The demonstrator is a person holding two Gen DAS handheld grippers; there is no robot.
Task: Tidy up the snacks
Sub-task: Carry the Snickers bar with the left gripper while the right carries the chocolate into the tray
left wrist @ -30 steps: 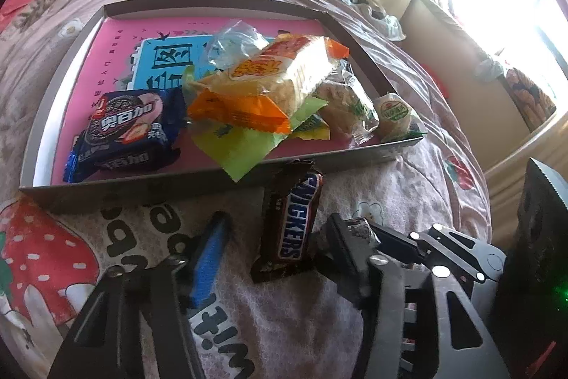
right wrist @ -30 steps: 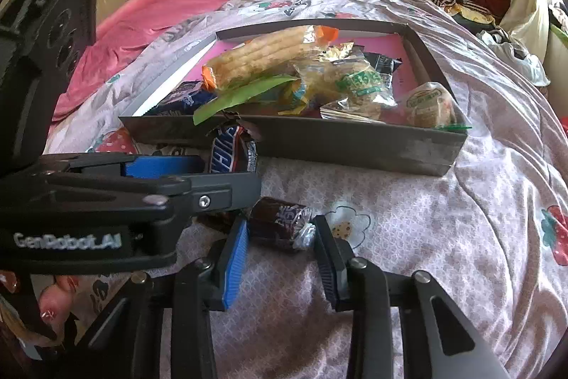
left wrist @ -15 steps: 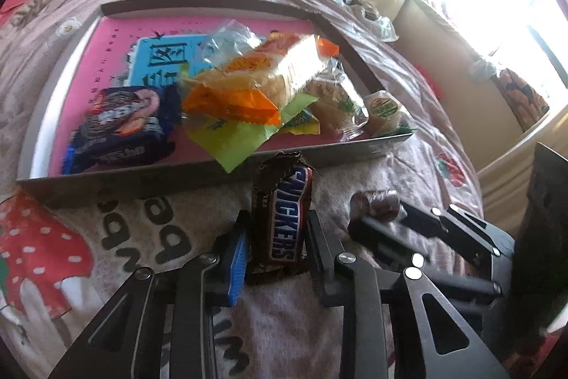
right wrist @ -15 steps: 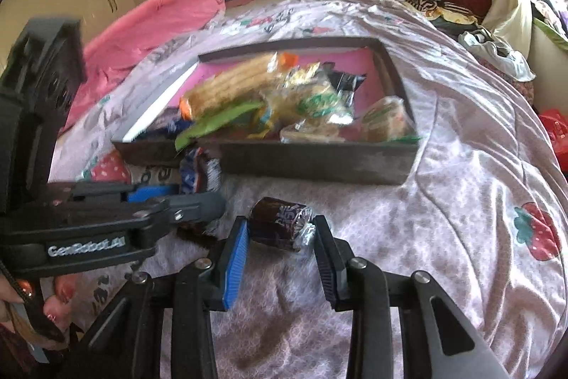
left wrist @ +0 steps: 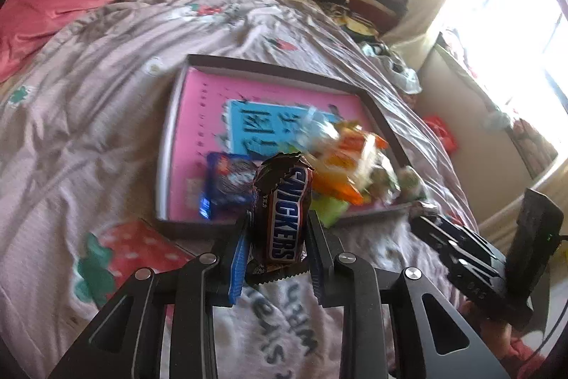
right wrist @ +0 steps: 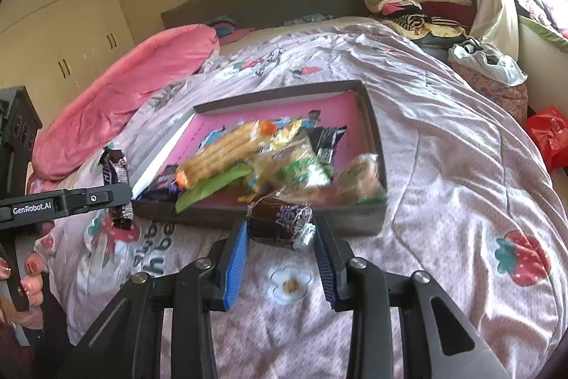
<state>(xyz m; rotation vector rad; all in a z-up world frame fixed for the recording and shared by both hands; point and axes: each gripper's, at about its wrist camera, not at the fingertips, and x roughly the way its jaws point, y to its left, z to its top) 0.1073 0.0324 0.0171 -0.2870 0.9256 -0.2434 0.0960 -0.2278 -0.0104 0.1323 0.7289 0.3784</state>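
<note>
Left gripper (left wrist: 277, 237) clamps the Snickers bar (left wrist: 282, 212) mid-body, right gripper (right wrist: 280, 233) pinches the small foil-wrapped chocolate (right wrist: 278, 224), both aloft just short of the tray (right wrist: 376, 134) (light, slick wrappers, likely slippy).

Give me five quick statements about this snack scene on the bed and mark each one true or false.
1. The left claw is shut on the Snickers bar. True.
2. The right claw is empty. False: it is shut on a small dark wrapped candy.
3. The tray has a pink floor. True.
4. The Snickers bar lies flat inside the tray. False: it is held upright in the left claw, lifted off the bedspread in front of the tray.
5. The tray holds only one snack. False: several packets lie in it, among them a long orange-ended cracker pack and a blue cookie pack.
</note>
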